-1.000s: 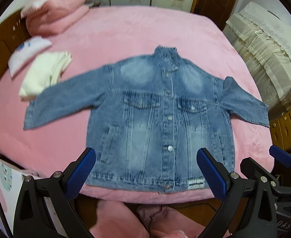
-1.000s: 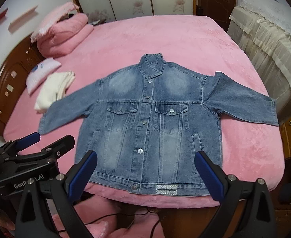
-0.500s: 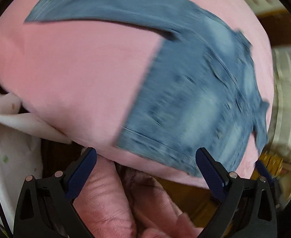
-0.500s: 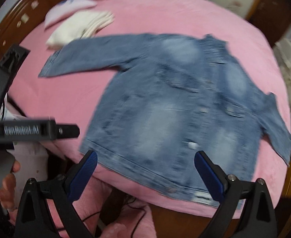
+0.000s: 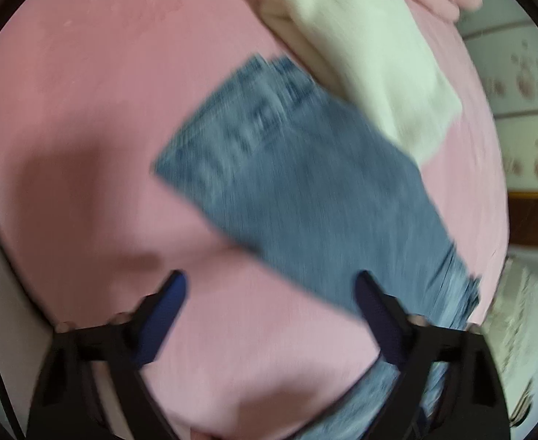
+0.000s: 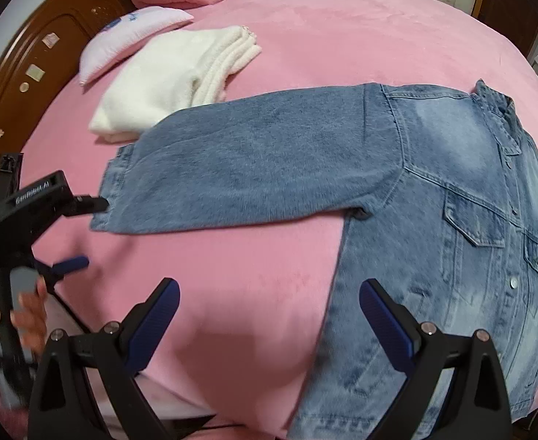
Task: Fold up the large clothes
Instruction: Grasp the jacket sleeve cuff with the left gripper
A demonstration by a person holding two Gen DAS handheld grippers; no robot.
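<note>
Blue washed-denim button-front jacket (image 6: pixel 434 220) is lying flat, front up, on the pink plush bedspread (image 6: pixel 342 36), its long sleeve (image 6: pixel 250 168) stretched out sideways toward the folded cream knit garment (image 6: pixel 166 84), cuff end just beside it.

Left gripper (image 6: pixel 85 233) is coming in at the sleeve cuff (image 6: pixel 113 190); upper finger is at the cuff edge, contact unclear. Its jaws have just been closing but are standing apart, and in the blurred left wrist view only pink bedspread is between them.

Right gripper (image 6: pixel 267 315) is hovering over bare bedspread just beside the jacket's side hem, jaws wide apart, holding nothing.

Step in hand, as I read it: reaching for the first sleeve fold, nothing folded yet. Next move calls for pinching the cuff and carrying the sleeve across the jacket front.
</note>
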